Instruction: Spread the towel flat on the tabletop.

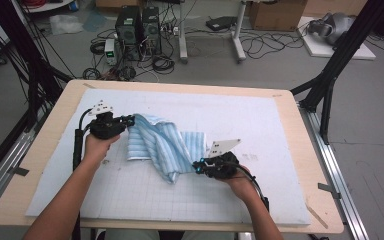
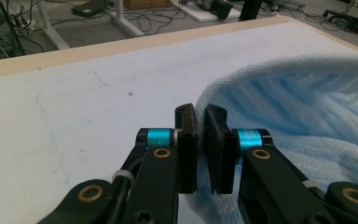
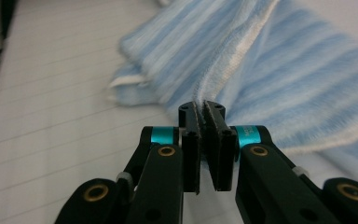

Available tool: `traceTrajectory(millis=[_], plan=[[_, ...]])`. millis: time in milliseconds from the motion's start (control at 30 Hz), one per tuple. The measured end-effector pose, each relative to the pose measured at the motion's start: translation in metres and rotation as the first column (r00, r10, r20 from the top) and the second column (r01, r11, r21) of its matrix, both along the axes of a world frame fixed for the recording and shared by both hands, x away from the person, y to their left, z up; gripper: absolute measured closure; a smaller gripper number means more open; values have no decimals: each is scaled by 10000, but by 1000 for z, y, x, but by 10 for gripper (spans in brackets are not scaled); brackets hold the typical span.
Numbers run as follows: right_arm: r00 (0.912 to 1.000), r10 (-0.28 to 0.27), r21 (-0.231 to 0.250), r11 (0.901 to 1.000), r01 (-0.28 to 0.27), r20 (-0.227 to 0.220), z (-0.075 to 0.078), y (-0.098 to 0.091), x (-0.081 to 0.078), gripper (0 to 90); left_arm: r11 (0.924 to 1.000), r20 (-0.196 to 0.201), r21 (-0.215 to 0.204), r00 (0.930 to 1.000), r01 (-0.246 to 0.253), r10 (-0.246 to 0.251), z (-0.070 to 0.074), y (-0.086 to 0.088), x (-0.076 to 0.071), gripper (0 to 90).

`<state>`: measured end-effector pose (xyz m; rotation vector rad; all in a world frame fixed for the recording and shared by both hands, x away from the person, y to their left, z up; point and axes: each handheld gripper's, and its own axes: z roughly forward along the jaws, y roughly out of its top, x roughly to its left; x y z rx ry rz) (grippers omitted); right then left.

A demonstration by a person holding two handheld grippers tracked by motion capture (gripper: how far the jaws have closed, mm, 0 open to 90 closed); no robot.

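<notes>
The right tool point(image 1: 198, 166) pinches one edge of the striped towel point(image 1: 155, 142), and the left tool point(image 1: 130, 120) pinches another. The towel lies bunched mid-counter point(image 1: 290, 125). It looks like a folding step; next, both should lift together.

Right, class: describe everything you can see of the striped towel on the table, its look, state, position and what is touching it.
The towel is a soft, fluffy terry cloth with light blue and white stripes and a paler hemmed edge. It lies crumpled and partly folded on the white gridded mat near the table's middle, with one band twisted diagonally across it. The left gripper pinches its far-left edge and the right gripper pinches its near-right edge; both jaw pairs are closed on the fabric, lifting those edges slightly.
</notes>
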<state>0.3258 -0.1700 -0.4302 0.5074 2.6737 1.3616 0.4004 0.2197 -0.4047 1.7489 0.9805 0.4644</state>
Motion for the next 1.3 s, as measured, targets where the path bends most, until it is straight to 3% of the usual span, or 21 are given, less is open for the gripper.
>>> traceTrajectory(millis=[100, 200, 233, 267, 300, 400, 433, 467, 500, 533, 567, 633, 767, 833, 900, 933, 967, 1000, 1167, 1200, 1300], plan=[[9968, 776, -564, 9953, -785, -185, -3, 11, -11, 847, 10000, 6, 51, 10000, -79, 79, -4, 5, -6, 832], [9937, 1027, -526, 9931, -1050, -455, -4, 14, -12, 815, 9998, -42, 13, 9998, -183, 183, -8, 10, -10, 833], [9954, 823, -360, 9958, -842, -493, -3, 13, -11, 713, 9998, -129, 63, 9997, -191, 192, -8, 13, -11, 833], [9954, 823, -360, 9958, -842, -493, -3, 13, -11, 713, 9997, -125, 44, 9996, -241, 242, -8, 14, -11, 833], [9991, 112, 290, 9995, -100, -402, 2, 5, -6, 583, 9995, -48, 20, 9995, -322, 322, -7, 16, -12, 833], [9971, -739, 856, 9935, 752, -183, 8, -5, 0, 504, 9982, 174, -4, 9980, -607, 607, -4, 20, -12, 835], [9844, -1717, 979, 9810, 1672, 392, 11, -16, 6, 491, 9974, 204, -11, 9971, -727, 727, -4, 21, -11, 837], [9844, -1717, 979, 9810, 1672, 392, 11, -16, 6, 491, 9964, 202, 68, 9962, -850, 849, -4, 22, -10, 837], [9521, -2868, 357, 9580, 2846, 1059, 8, -22, 14, 471, 9948, 154, 100, 9948, -1011, 1010, -5, 23, -9, 838], [9416, -3147, 71, 9487, 3162, 1197, 5, -23, 17, 472, 9936, 89, 43, 9936, -1127, 1127, -6, 25, -8, 838], [9416, -3147, 71, 9487, 3162, 1197, 5, -23, 17, 472, 9936, 89, 43, 9936, -1127, 1127, -6, 25, -8, 838], [9052, -4047, -737, 9065, 4158, 1300, -9, -20, 31, 529, 9935, 76, -52, 9935, -1139, 1139, -6, 25, -8, 838], [8832, -4638, -851, 8794, 4685, 699, -20, -13, 48, 551, 9941, 99, -39, 9941, -1082, 1083, -6, 25, -8, 838], [8934, -4477, -184, 8936, 4485, 369, -18, -10, 52, 551, 9945, 45, -53, 9945, -1048, 1048, -6, 25, -8, 838], [8988, -4374, -112, 8990, 4378, 299, -17, -7, 54, 562, 9947, 50, -87, 9947, -1023, 1023, -7, 25, -8, 837], [9191, -3901, -930, 9145, 3938, 564, -21, 2, 55, 676, 9945, 45, -98, 9945, -1042, 1042, -7, 25, -8, 837], [9191, -3901, -930, 9145, 3938, 564, -21, 2, 55, 676, 9944, 57, -78, 9944, -1053, 1054, -7, 25, -7, 837], [9216, -3880, -751, 9188, 3874, 68, -20, -1, 56, 800, 9943, 41, -92, 9943, -1065, 1066, -7, 26, -7, 837], [9334, -3579, -906, 9307, 3543, -256, -17, -8, 52, 848, 9931, 106, -141, 9931, -1165, 1166, -7, 26, -6, 837], [9490, -3142, -1144, 9440, 3093, -271, -14, -12, 41, 848, 9928, 111, -117, 9928, -1195, 1196, -7, 27, -6, 837], [9677, -2482, -1323, 9616, 2406, -437, -12, -23, 22, 848, 9910, 128, -133, 9910, -1329, 1330, -7, 27, -4, 838]])
